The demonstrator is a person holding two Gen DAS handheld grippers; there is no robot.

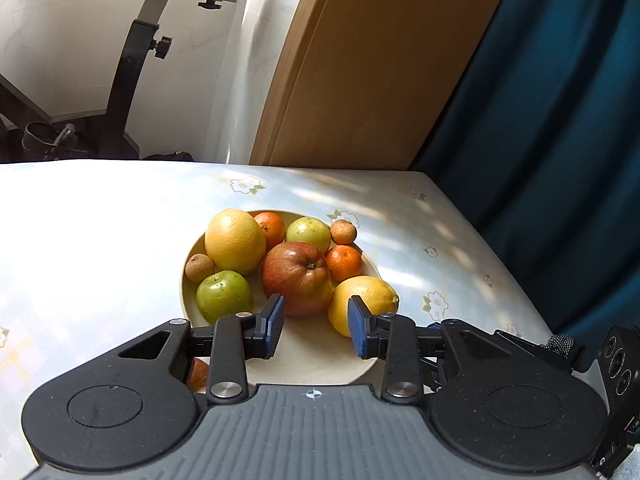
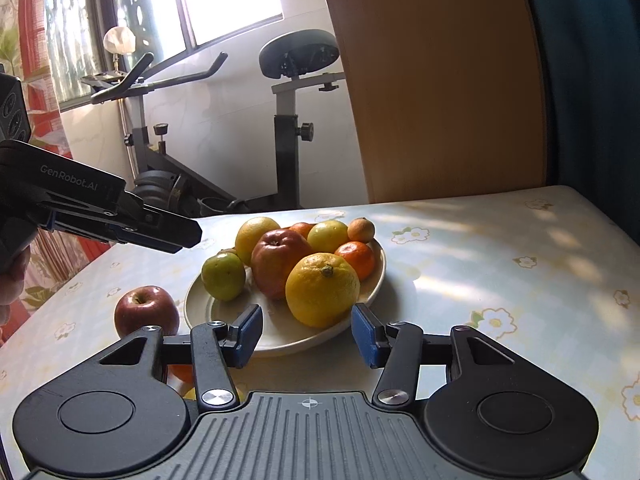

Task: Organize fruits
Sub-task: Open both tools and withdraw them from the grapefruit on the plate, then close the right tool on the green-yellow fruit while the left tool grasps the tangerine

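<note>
Two tools agape and empty, left tool (image 1: 316, 330) and right tool (image 2: 307, 334) just before plate (image 2: 288, 338) of fruit.

The surface (image 2: 500, 248) wears a pale cloth printed with white flowers, sunlit on its left part and dappled with shadow toward the right; a cream plate (image 2: 224, 312) heaped with fruit rests directly on it near the middle; a red apple (image 2: 146, 312) sits on the cloth just beside the plate's left rim, apart from the heap.
</note>
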